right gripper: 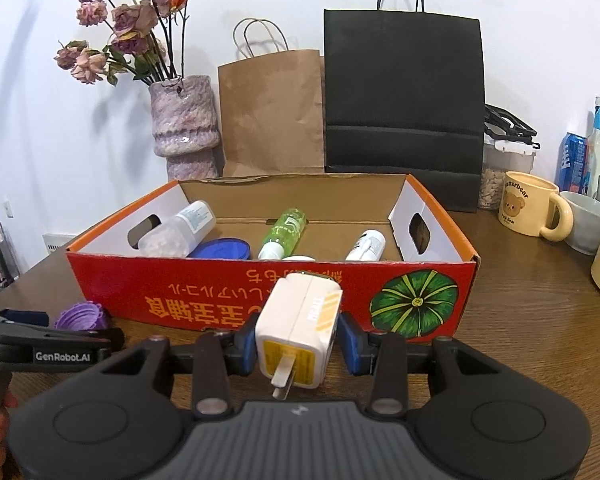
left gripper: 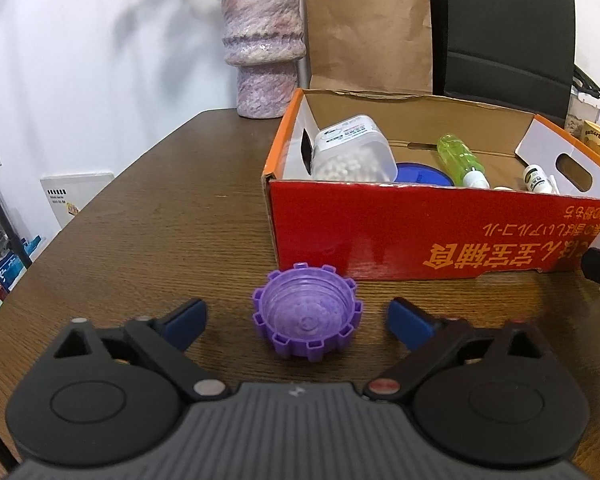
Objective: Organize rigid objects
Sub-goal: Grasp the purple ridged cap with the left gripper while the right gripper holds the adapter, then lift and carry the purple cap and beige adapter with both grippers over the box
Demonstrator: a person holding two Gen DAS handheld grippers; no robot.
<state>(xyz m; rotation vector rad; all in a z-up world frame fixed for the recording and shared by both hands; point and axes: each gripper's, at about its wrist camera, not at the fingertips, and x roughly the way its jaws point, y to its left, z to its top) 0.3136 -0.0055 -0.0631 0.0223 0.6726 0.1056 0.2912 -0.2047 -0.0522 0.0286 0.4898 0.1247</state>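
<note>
Desk (left gripper: 140,220), dark wood grain, carried all items.

Left hand-held gripper (left gripper: 296,320): open, blue pads wide on either side of a purple cap (left gripper: 306,316), not touching it. The cap lay mouth up on the desk, just before the box's near left corner.

Right hand-held gripper (right gripper: 296,338): closed on a white plug (right gripper: 298,332), prongs pointing toward the camera, held in front of the box's near wall.

Box (right gripper: 220,300), red cardboard, open top, stood mid-desk. Contents: a clear jar (right gripper: 178,228) lying against the left end, a blue lid (right gripper: 220,250), a green bottle (right gripper: 282,228), a white bottle (right gripper: 366,246).

Behind the box: a vase (right gripper: 184,132) with dried roses, a brown bag (right gripper: 272,116), a black bag (right gripper: 404,100). Toward the right edge: a yellow mug (right gripper: 528,210).
</note>
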